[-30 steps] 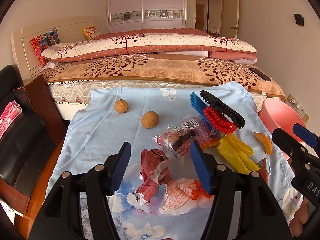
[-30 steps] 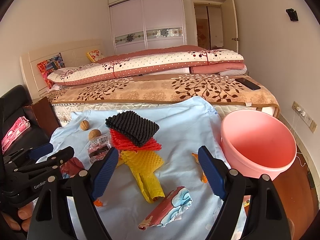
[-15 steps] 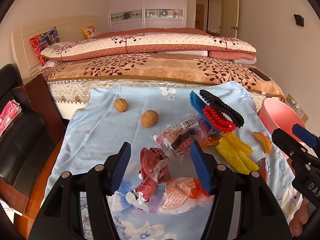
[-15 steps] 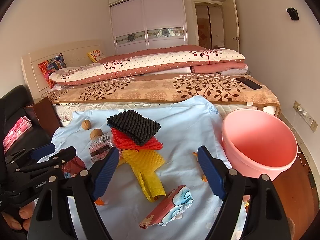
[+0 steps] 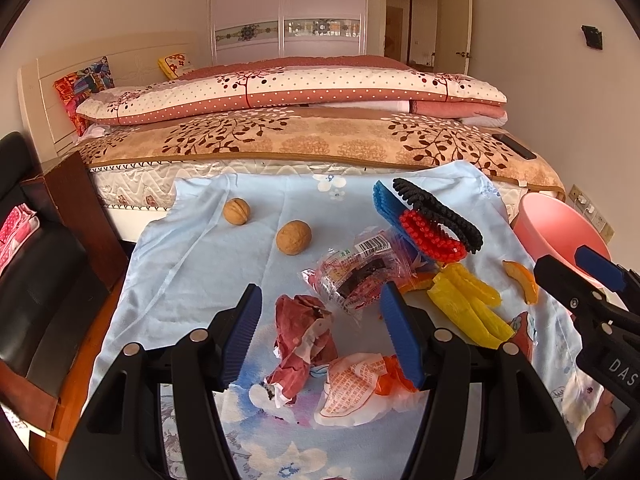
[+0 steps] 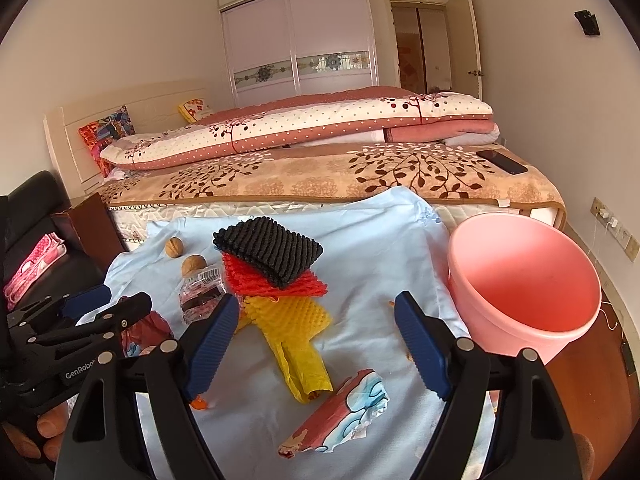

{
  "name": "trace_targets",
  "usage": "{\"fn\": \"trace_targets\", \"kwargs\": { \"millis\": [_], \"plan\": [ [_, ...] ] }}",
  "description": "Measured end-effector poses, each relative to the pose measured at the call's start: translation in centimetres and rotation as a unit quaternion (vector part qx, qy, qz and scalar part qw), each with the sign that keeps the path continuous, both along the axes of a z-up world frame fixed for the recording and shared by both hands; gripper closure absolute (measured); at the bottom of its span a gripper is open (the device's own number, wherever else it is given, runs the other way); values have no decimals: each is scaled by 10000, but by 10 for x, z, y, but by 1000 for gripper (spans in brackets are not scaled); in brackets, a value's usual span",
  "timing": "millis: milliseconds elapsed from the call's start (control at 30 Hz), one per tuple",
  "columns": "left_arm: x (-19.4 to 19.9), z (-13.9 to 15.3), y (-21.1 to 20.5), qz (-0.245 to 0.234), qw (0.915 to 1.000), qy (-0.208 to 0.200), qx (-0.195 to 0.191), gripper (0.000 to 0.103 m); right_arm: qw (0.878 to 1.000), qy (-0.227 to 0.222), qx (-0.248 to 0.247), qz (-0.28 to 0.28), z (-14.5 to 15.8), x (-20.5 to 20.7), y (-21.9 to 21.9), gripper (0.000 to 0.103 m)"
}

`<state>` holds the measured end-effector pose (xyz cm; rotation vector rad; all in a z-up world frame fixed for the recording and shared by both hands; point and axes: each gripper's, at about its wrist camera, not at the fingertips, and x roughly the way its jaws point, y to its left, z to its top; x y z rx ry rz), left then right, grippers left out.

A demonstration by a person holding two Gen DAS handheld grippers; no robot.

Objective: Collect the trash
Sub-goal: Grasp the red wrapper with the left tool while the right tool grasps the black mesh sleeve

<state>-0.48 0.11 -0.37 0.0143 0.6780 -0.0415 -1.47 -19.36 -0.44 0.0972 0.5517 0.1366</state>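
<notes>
Trash lies on a light blue cloth (image 5: 192,264). My left gripper (image 5: 324,332) is open, hovering over a crumpled dark red wrapper (image 5: 304,340), with a white-and-orange wrapper (image 5: 352,388) and a clear snack packet (image 5: 356,272) close by. My right gripper (image 6: 316,344) is open above a yellow foam net (image 6: 296,332) and a red-and-blue wrapper (image 6: 340,416). A pink bucket (image 6: 524,280) stands at the right, and it also shows in the left wrist view (image 5: 556,228). An orange peel (image 5: 524,280) lies near it.
Two walnuts (image 5: 294,237) (image 5: 236,211) lie on the cloth. Black, red and blue foam nets (image 6: 272,256) are stacked in the middle. A bed (image 6: 320,176) with a phone (image 6: 502,161) stands behind. A black sofa (image 5: 36,264) is at the left.
Both grippers have shifted only slightly; the scene drifts a little in each view. Nothing was picked up or let go.
</notes>
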Motion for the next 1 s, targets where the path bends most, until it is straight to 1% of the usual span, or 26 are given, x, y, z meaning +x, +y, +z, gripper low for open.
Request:
{"fn": "trace_targets", "kwargs": {
  "millis": [367, 633, 767, 833, 1000],
  "plan": [
    [-3, -2, 7, -168, 9998, 58, -66, 41, 9999, 113, 23, -9, -5, 4, -2, 27],
    [-15, 1, 32, -217, 9995, 67, -210, 41, 9996, 234, 60, 126, -12, 7, -1, 29],
    [-17, -2, 42, -181, 9994, 182, -230, 41, 9991, 321, 60, 273, -18, 9, 5, 30],
    [-16, -5, 44, -196, 9989, 274, -318, 41, 9988, 344, 37, 336, -20, 10, 8, 30],
    [-9, -7, 39, -349, 9977, 378, -433, 41, 9981, 394, -22, 466, -24, 12, 13, 30]
  ]
}}
